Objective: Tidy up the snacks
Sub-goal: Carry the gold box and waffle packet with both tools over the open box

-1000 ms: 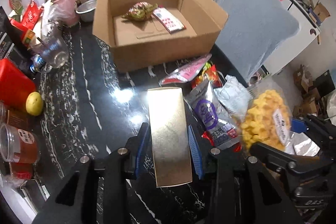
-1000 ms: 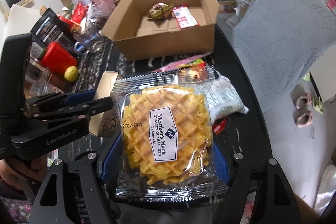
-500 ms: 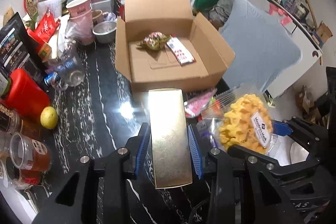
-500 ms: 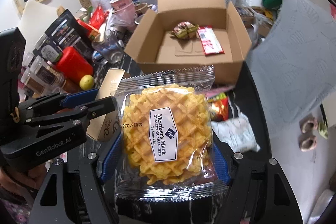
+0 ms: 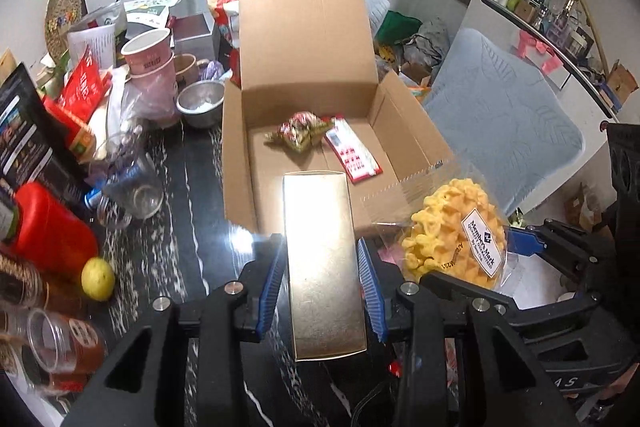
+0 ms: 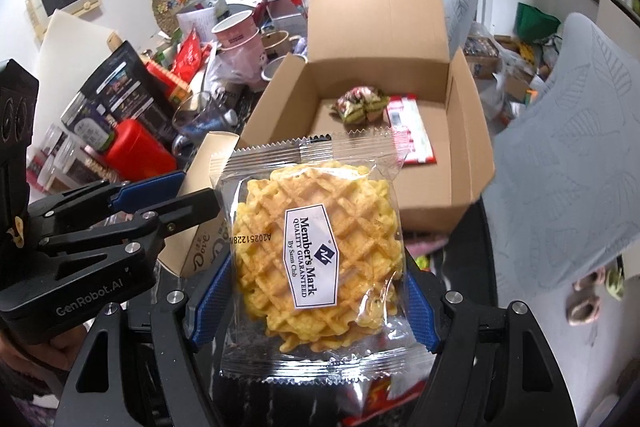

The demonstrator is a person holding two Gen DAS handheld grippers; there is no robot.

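Observation:
My left gripper (image 5: pixel 322 279) is shut on a gold box (image 5: pixel 324 267) and holds it over the near wall of the open cardboard box (image 5: pixel 236 155). My right gripper (image 6: pixel 312 279) is shut on a clear-wrapped waffle pack (image 6: pixel 316 251), beside the left gripper and just short of the cardboard box (image 6: pixel 468 147). The waffle pack also shows in the left wrist view (image 5: pixel 456 235). Inside the box lie a green-and-red wrapped snack (image 5: pixel 300 131) and a red-and-white packet (image 5: pixel 352 155). The gold box also shows in the right wrist view (image 6: pixel 200 211).
Left of the box the black marble table (image 5: pixel 172 235) holds a red container (image 5: pixel 52 227), a lemon (image 5: pixel 98 279), a glass jug (image 5: pixel 128 183), a metal bowl (image 5: pixel 200 103), pink cups (image 5: pixel 150 67) and jars (image 5: pixel 60 343). A grey cushion (image 5: pixel 504 131) stands at the right.
Both grippers have risen and moved forward toward the cardboard box with their loads. The loose snacks on the table have dropped out of sight below them.

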